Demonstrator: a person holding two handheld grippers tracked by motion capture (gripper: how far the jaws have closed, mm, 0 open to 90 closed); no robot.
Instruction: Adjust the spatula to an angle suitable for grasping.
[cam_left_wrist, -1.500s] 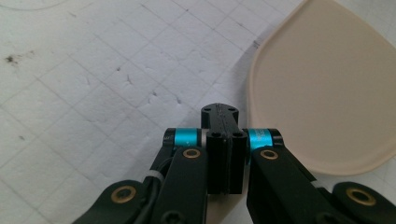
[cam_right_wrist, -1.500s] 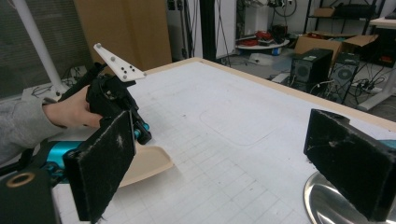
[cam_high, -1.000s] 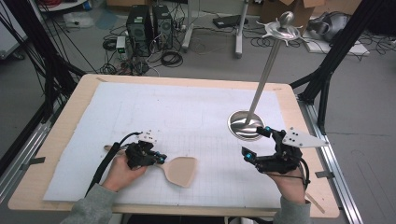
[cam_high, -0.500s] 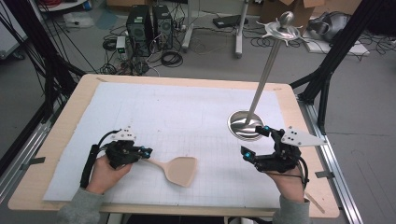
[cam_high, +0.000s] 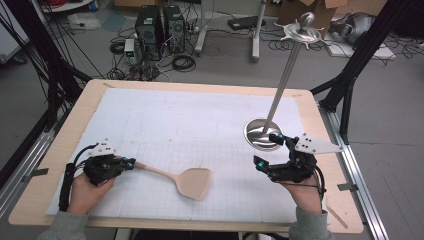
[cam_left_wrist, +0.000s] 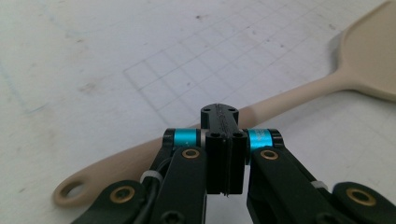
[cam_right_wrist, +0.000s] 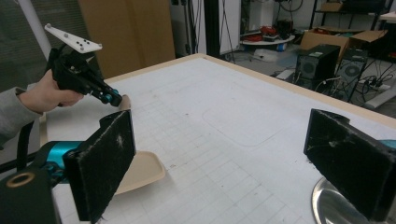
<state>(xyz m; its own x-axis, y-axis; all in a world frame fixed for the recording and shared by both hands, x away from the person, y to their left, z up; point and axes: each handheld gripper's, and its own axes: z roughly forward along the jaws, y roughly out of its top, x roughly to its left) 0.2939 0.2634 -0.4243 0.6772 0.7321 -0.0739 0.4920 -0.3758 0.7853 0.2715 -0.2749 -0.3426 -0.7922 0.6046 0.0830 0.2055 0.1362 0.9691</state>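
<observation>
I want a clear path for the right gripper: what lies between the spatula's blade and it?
Nothing: in the high view only bare gridded paper lies between spatula and right gripper.

Black grippers (cam_high: 272, 152) (cyan bands), grey sleeves (cam_high: 310, 231)

high view looks down from above; both tool views sit low, sharing the spatula (cam_high: 192, 181).

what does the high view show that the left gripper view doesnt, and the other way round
High view, not the left gripper view: the right tool with jaws open, the metal stand beside it, the wooden table edge. Left gripper view, not the high view: the loop hole at the end of the beige spatula handle, and the left tool shut, pads together. Both: the left tool at the spatula handle, on gridded white paper.
</observation>
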